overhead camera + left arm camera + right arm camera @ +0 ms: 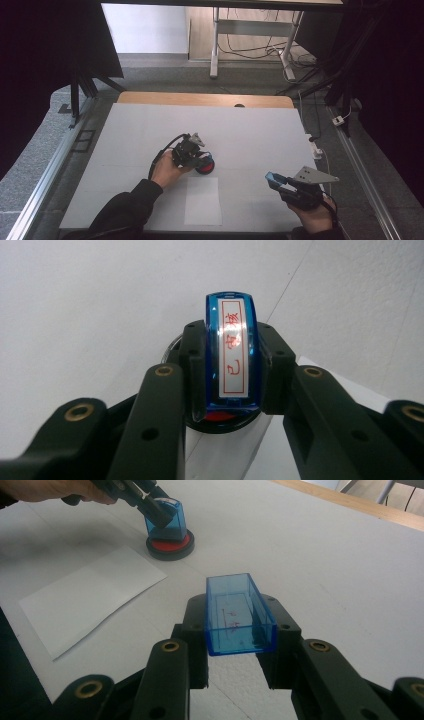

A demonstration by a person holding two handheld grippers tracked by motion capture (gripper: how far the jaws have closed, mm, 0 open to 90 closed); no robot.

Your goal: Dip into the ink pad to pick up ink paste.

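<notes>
A white table top (150, 130) carries everything — its far edge shows a strip of bare wood (200, 98). Directly on it lie two things: a white sheet of paper (203, 200) near the person's side, flat and roughly centred, and a round black ink pad (170, 546) with a red face — just beyond the sheet's far corner, apart from it.
</notes>
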